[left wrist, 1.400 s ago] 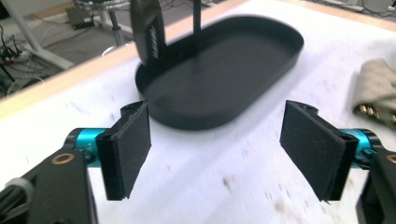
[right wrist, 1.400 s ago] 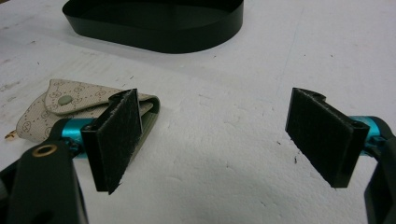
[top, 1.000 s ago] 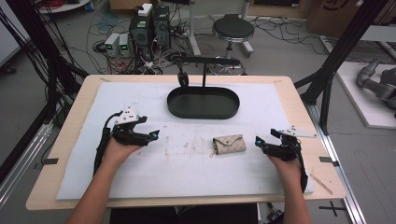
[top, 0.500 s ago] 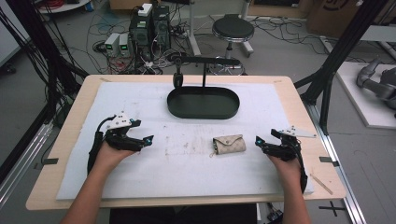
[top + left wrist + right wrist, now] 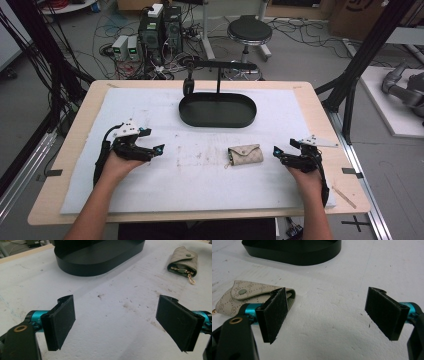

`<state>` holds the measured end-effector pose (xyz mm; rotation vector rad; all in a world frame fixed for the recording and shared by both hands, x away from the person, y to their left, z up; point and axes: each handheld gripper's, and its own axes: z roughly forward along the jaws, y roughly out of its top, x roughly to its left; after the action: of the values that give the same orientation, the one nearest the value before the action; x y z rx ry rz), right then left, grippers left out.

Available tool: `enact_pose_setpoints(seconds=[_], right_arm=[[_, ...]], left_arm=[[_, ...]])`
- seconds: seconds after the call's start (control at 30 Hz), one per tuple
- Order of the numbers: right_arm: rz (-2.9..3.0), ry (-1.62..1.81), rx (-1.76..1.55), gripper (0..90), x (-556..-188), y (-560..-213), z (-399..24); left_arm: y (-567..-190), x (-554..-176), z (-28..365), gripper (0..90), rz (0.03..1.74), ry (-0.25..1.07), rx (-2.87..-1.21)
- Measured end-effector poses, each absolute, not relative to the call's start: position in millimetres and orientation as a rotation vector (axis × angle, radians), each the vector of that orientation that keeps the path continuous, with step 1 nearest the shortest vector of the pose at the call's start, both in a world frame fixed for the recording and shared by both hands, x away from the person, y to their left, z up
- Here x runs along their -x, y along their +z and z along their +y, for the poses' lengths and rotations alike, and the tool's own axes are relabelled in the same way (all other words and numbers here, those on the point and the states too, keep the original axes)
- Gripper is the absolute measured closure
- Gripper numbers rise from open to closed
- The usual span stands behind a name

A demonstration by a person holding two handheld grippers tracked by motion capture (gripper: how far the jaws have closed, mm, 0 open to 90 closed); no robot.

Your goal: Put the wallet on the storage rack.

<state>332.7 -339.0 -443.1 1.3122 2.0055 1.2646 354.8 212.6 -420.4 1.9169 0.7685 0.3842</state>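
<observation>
A small beige patterned key pouch (image 5: 245, 154) lies flat on the white mat, snap flap shut, with a gold clip poking out of its open end (image 5: 192, 280). A black oval tray (image 5: 217, 110) stands behind it at the mat's middle back. My left gripper (image 5: 156, 150) rests low at the mat's left, open, nothing between its pads (image 5: 61, 320). My right gripper (image 5: 278, 153) sits at the right, open and bare. Its left pad (image 5: 274, 312) is just short of the pouch (image 5: 242, 298), not touching it.
A black stand with a horizontal arm (image 5: 220, 66) rises behind the tray (image 5: 294, 251). The white mat (image 5: 200, 185) covers most of the wooden table (image 5: 320, 107). Cables, electronics and a stool (image 5: 249, 30) are on the floor beyond.
My left gripper has slid left and slightly back along the mat. The right gripper and the pouch have stayed where they were.
</observation>
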Motion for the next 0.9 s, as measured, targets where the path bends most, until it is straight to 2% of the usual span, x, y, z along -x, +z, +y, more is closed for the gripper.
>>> enact_pose_setpoints(seconds=[0.47, 0.9], right_arm=[[2.009, 1.260, -1.321, 18.9, -329, -444, -345], [1.993, 1.282, -1.331, 18.9, -326, -444, -352]], left_arm=[[-417, -359, 189, 15.8, 0.732, 0.337, -1.920], [-407, -379, 107, 15.6, 0.580, 0.249, -1.988]])
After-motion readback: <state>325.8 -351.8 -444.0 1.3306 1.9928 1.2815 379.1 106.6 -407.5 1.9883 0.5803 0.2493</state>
